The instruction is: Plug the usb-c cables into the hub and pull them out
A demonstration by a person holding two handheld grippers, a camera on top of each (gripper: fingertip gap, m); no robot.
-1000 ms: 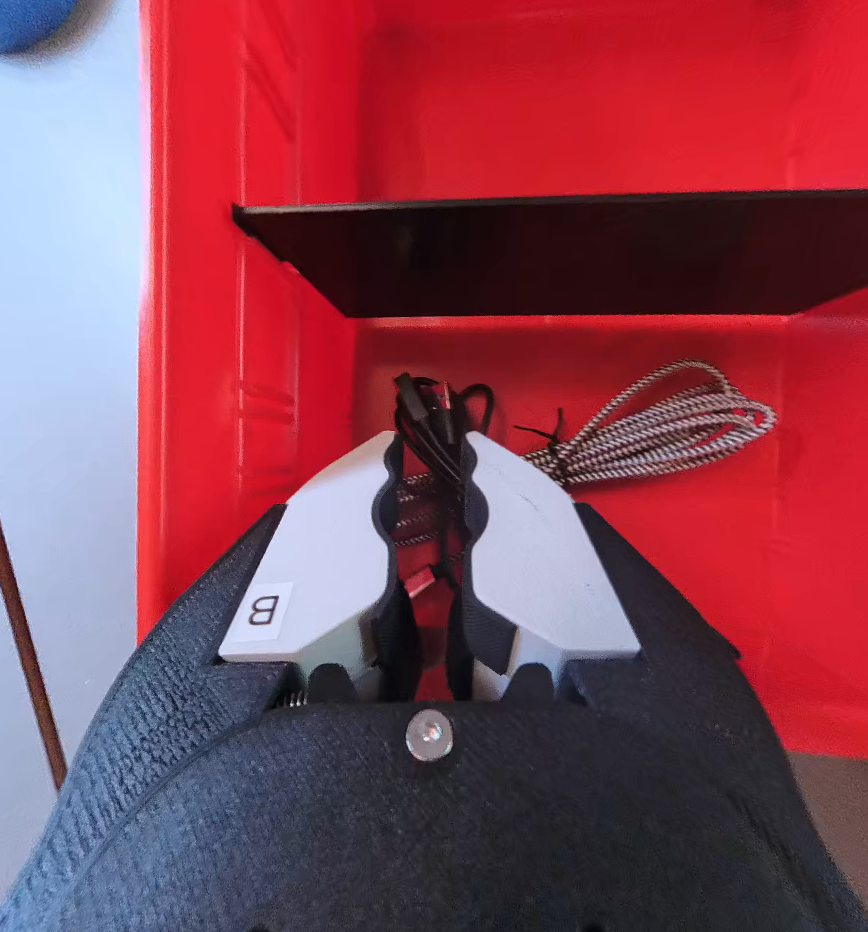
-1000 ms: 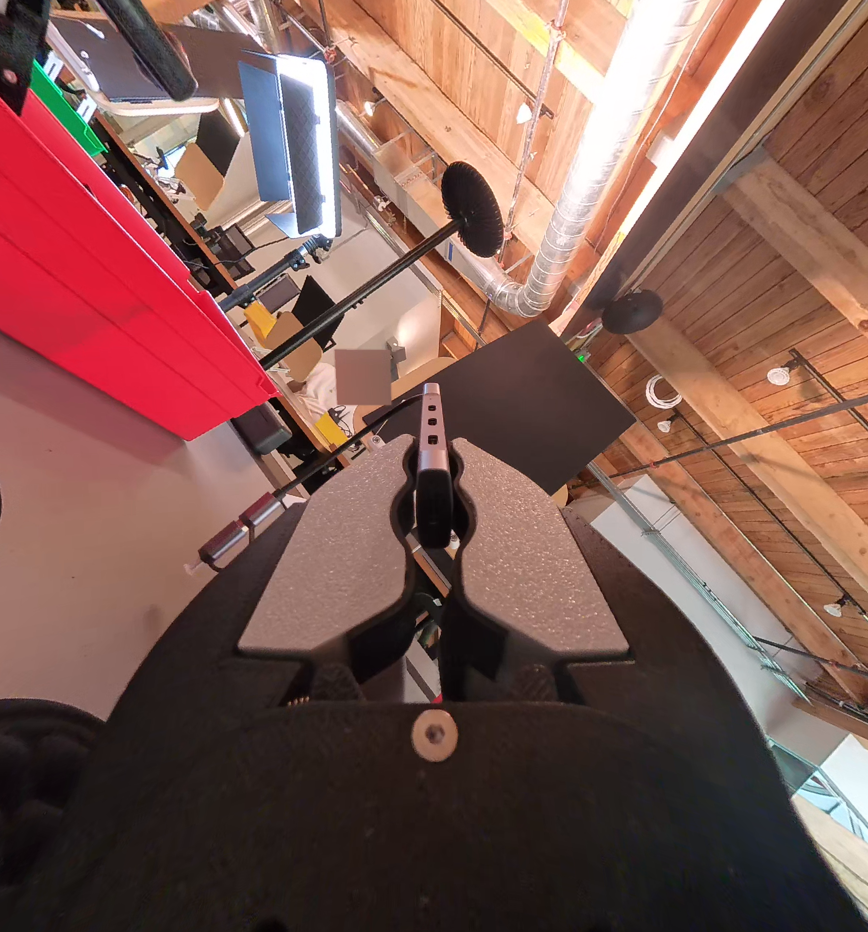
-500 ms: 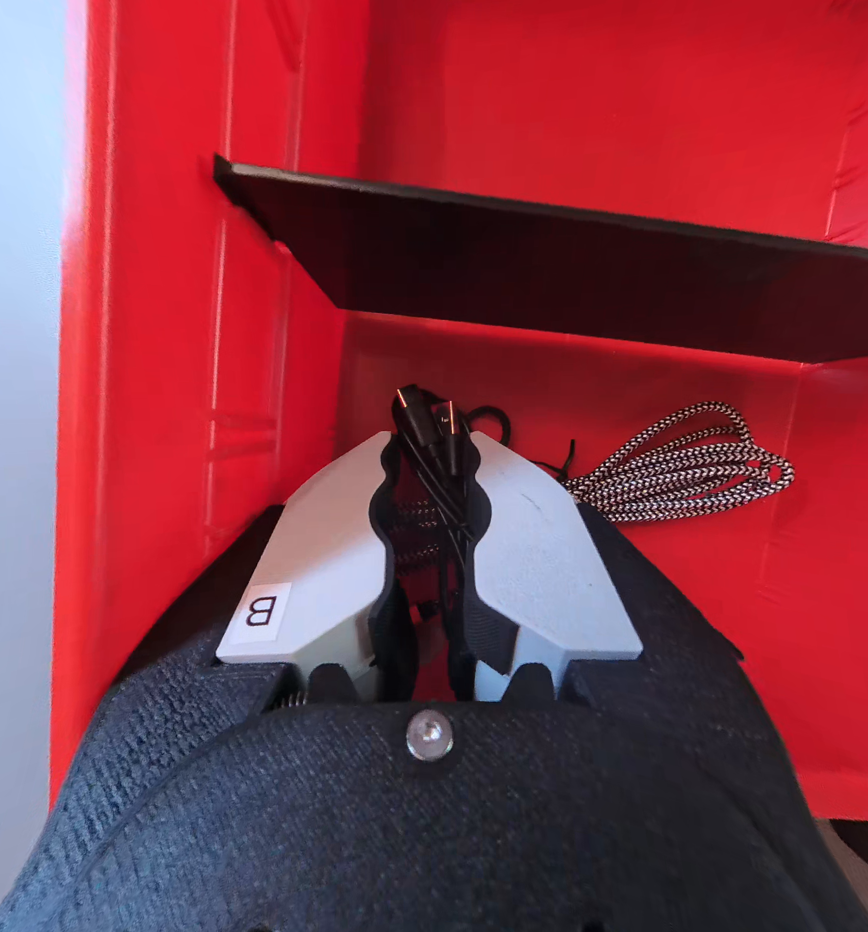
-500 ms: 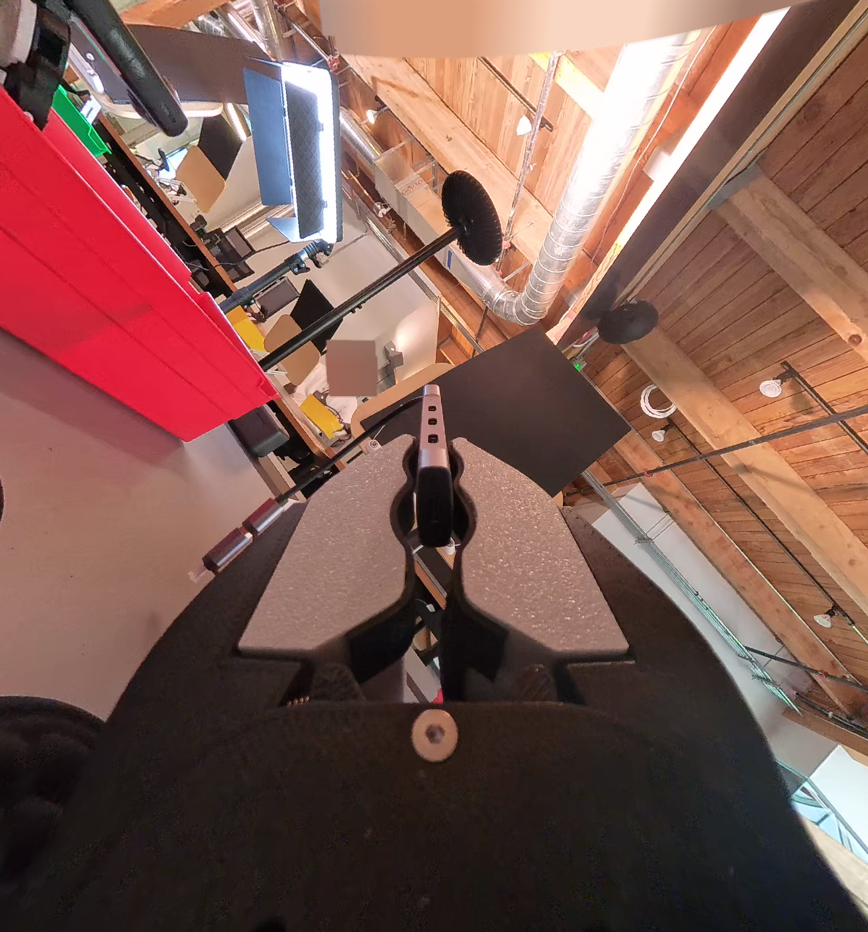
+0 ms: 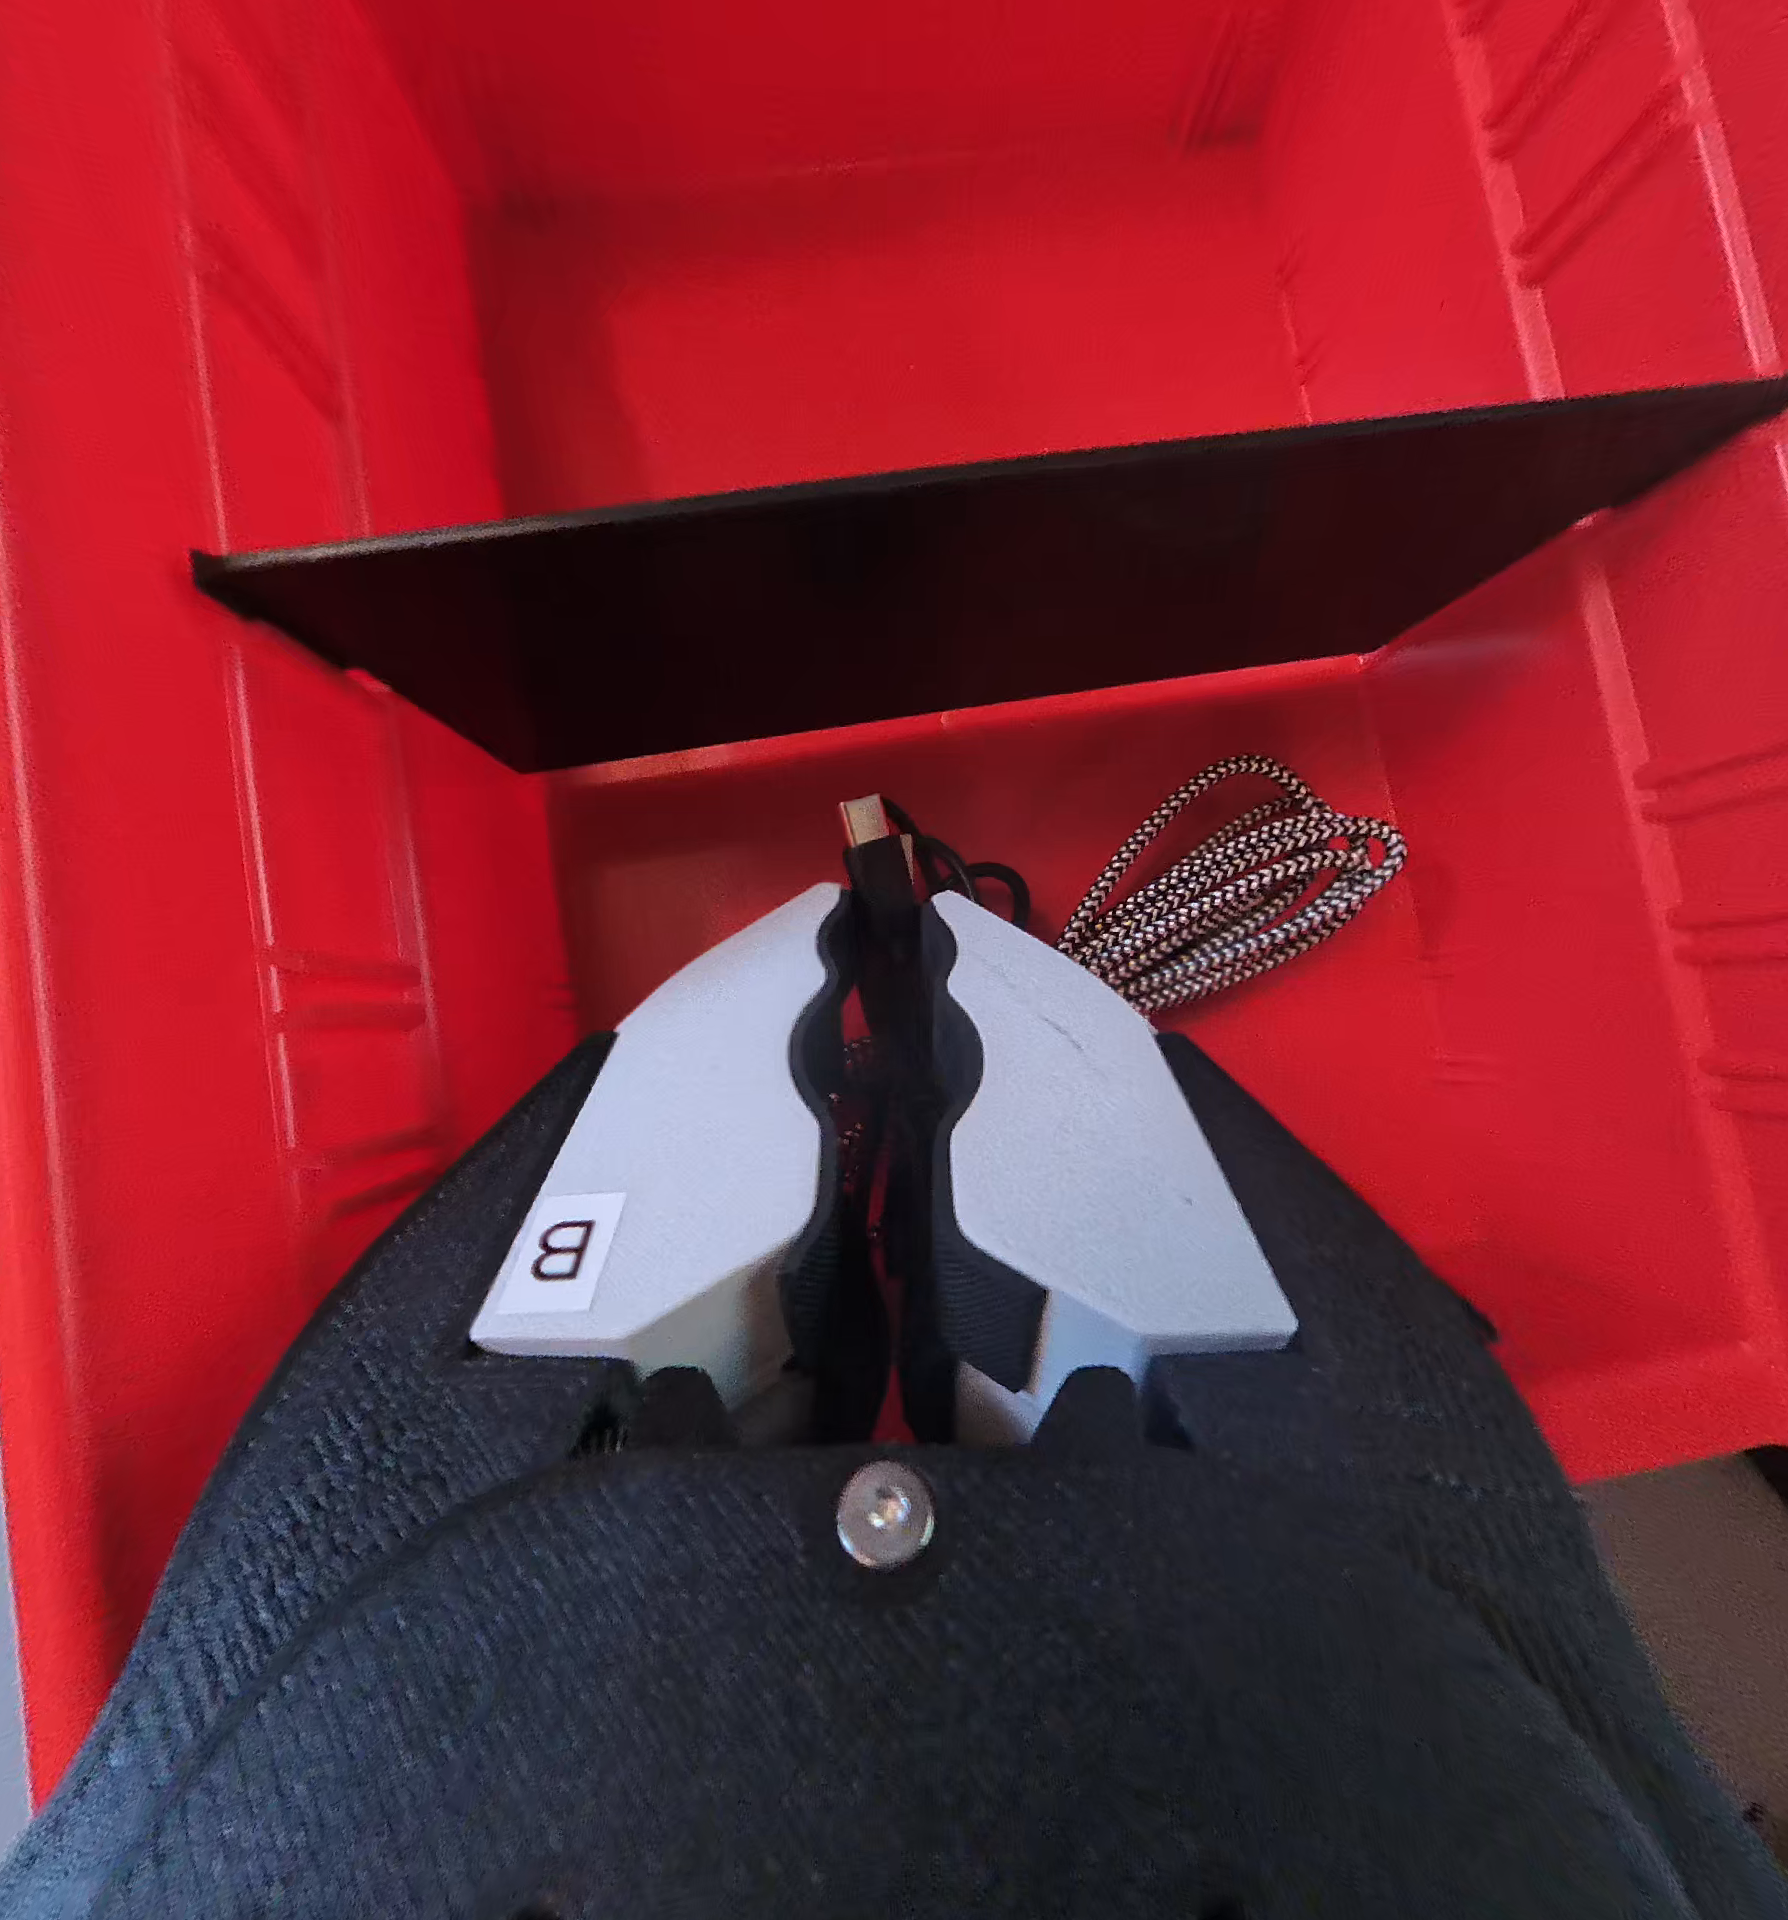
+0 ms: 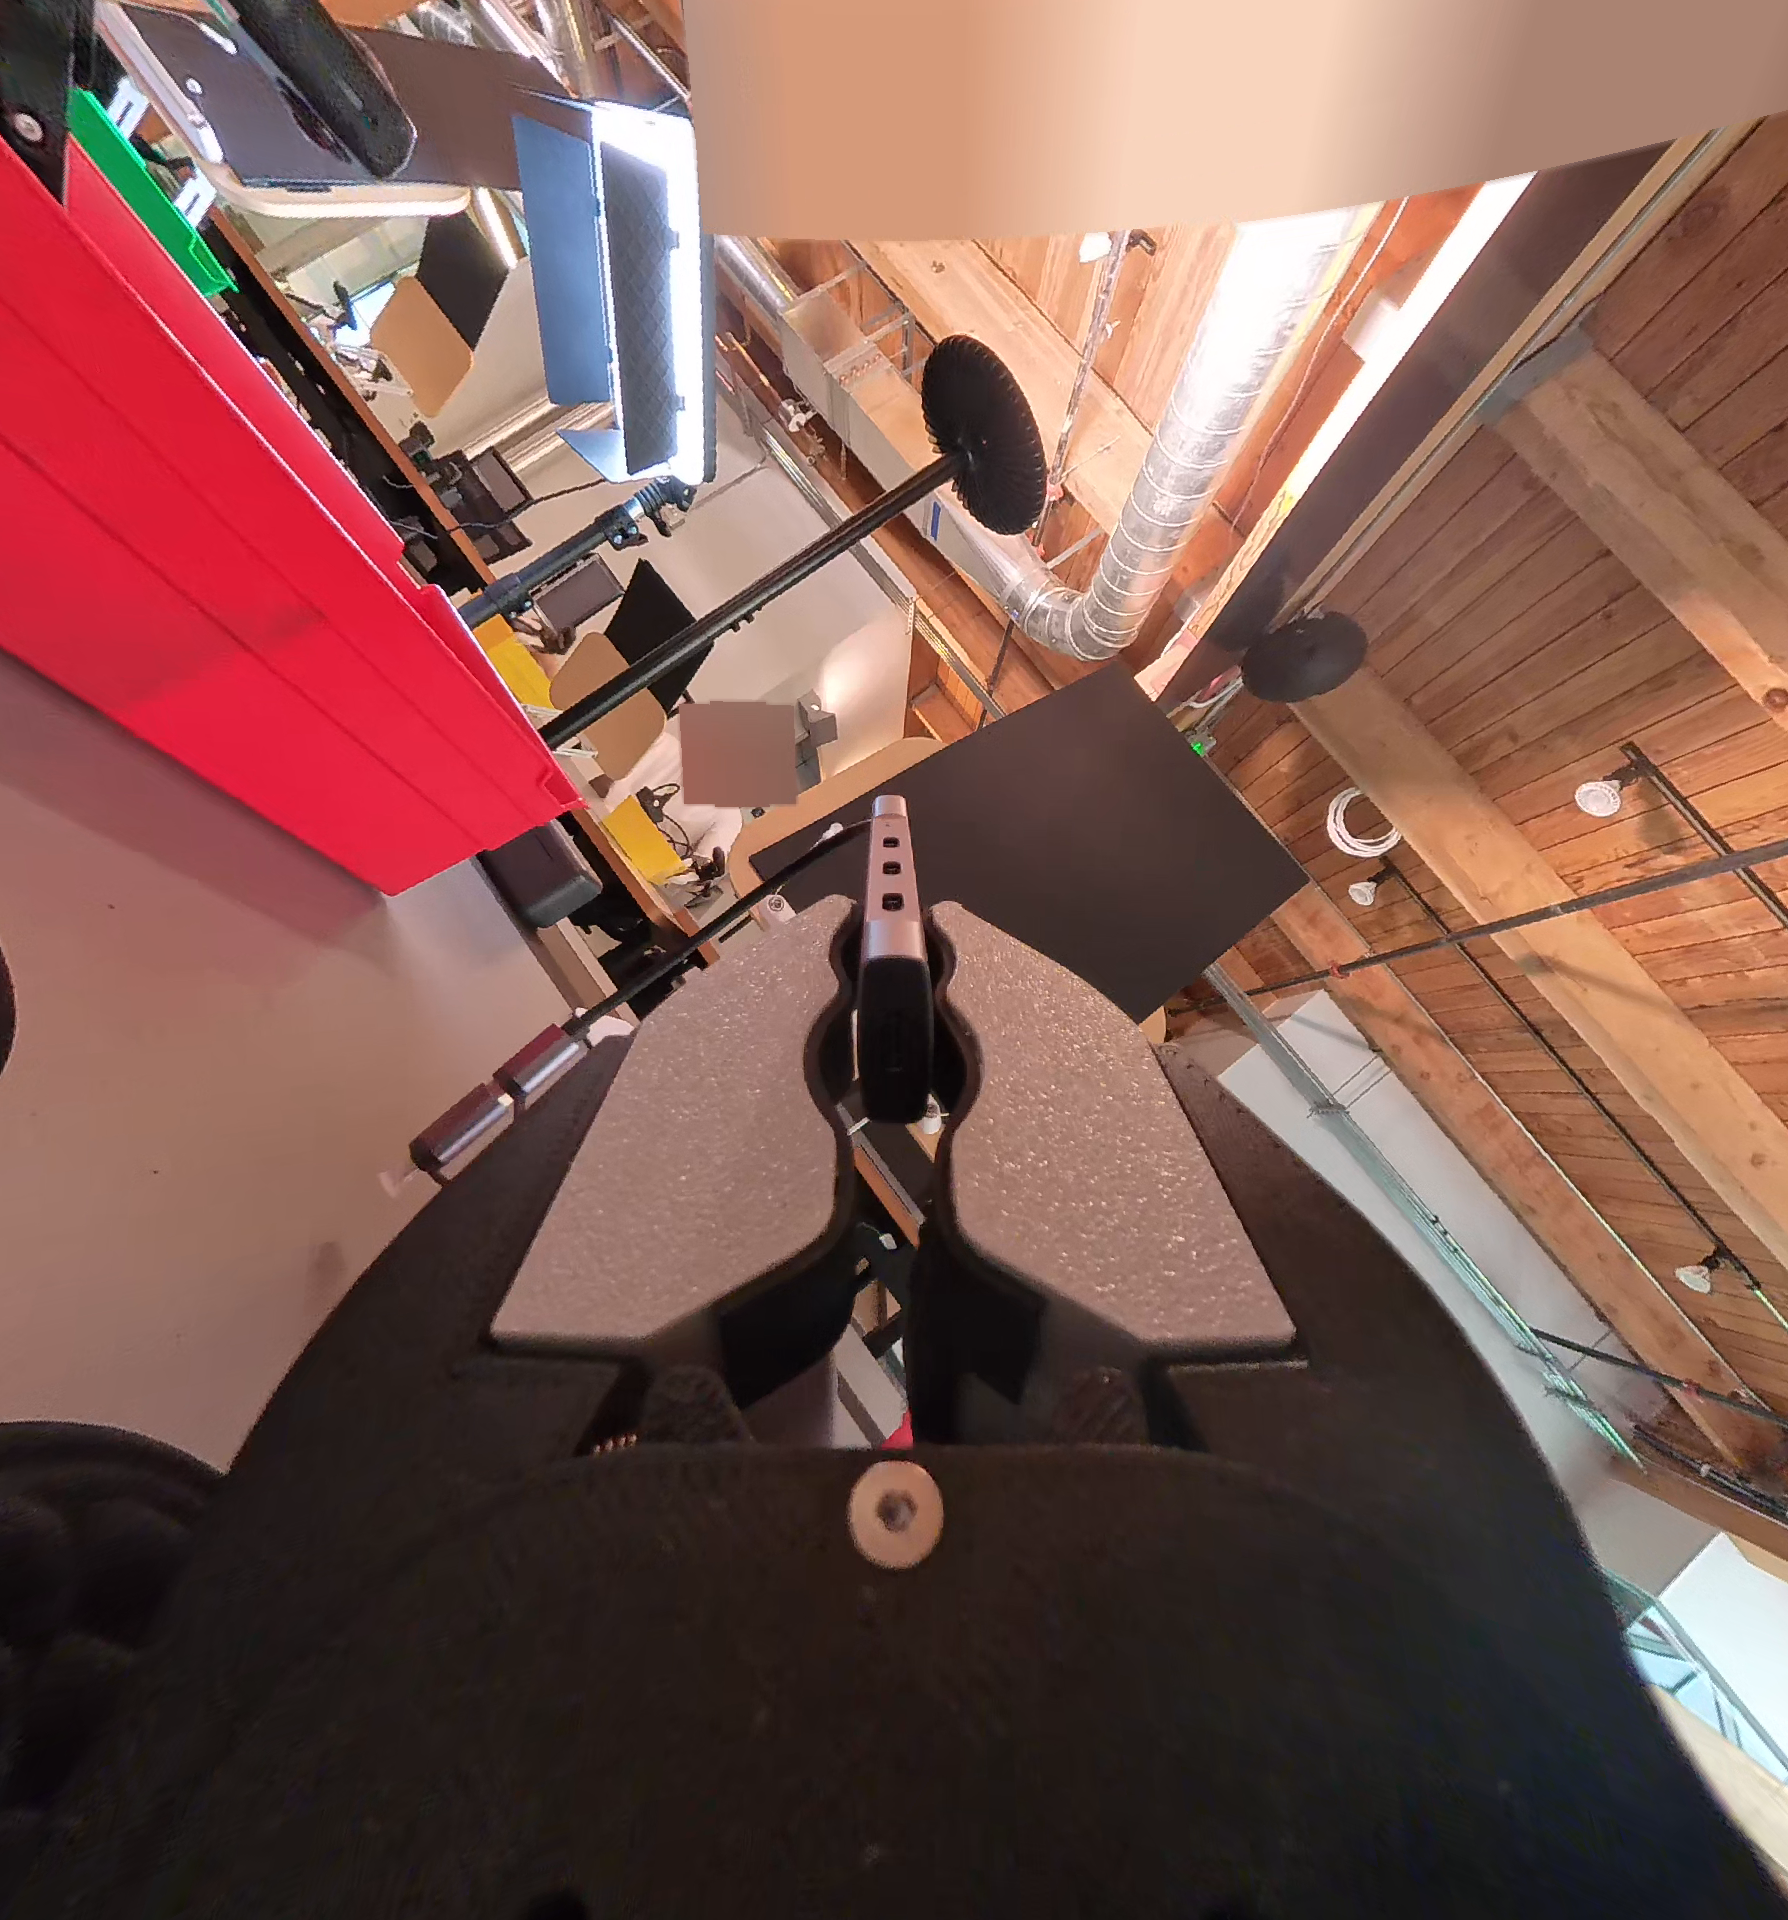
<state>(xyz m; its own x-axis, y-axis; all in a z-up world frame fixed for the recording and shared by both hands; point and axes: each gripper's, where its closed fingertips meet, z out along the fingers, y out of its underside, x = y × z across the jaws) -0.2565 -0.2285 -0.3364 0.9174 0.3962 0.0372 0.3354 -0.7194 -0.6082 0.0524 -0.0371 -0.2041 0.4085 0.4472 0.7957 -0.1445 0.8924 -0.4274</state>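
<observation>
My left gripper (image 5: 882, 914) is shut on a black usb-c cable (image 5: 874, 868); its metal plug tips stick out past the fingertips, over the near compartment of a red bin (image 5: 1555, 935). A coiled black-and-white braided cable (image 5: 1243, 894) lies on the bin floor to the right of the gripper. My right gripper (image 6: 892, 925) is shut on a slim grey usb hub (image 6: 892, 883), held edge-on and tilted up toward the ceiling, with its row of ports showing. The hub's own black lead (image 6: 703, 940) runs down left to a metal plug (image 6: 500, 1091).
A black divider panel (image 5: 973, 582) spans the bin ahead of the left gripper, with another red compartment behind it. In the right wrist view the red bin's outer wall (image 6: 194, 623) stands at left on a pale tabletop (image 6: 142, 1143); a lamp stand and wooden ceiling lie beyond. One gripper's finger ends stand about 40 cm off the other's.
The left gripper has moved further over the bin and swung right, so the bin now fills the view. The cable plugs between its fingers have shifted upright. The right gripper has barely moved with the hub.
</observation>
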